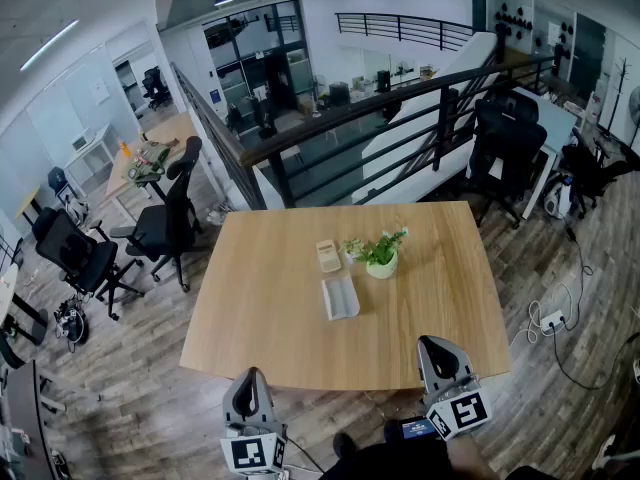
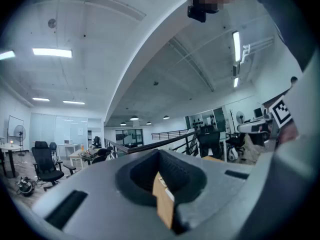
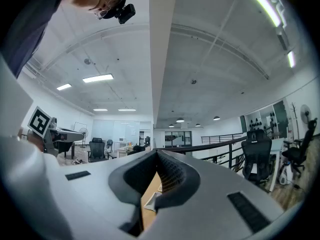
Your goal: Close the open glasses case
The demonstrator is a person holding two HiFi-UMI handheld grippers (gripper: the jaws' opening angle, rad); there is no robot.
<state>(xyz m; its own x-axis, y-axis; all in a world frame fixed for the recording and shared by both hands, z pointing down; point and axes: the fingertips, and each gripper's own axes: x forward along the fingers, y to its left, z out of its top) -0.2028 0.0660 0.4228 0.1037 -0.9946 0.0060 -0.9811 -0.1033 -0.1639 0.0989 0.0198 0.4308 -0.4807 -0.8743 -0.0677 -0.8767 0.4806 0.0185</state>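
The open glasses case (image 1: 340, 297) is light grey and lies flat near the middle of the wooden table (image 1: 270, 338). Both grippers hover past the table's near edge, well short of the case. My left gripper (image 1: 250, 378) is at the lower left and my right gripper (image 1: 438, 345) at the lower right; each has its jaws together with nothing in them. In the left gripper view the left gripper (image 2: 160, 157) shows only a sliver of tabletop between its jaws. In the right gripper view the right gripper (image 3: 157, 156) shows a pale shape, probably the case (image 3: 150, 201), through its slit.
A small potted plant (image 1: 381, 256) in a white pot stands just behind the case, with a small tan rectangular object (image 1: 328, 255) to its left. Office chairs (image 1: 165, 223) stand left of the table, a dark railing (image 1: 400, 118) runs behind it, and cables (image 1: 550, 320) lie on the floor at the right.
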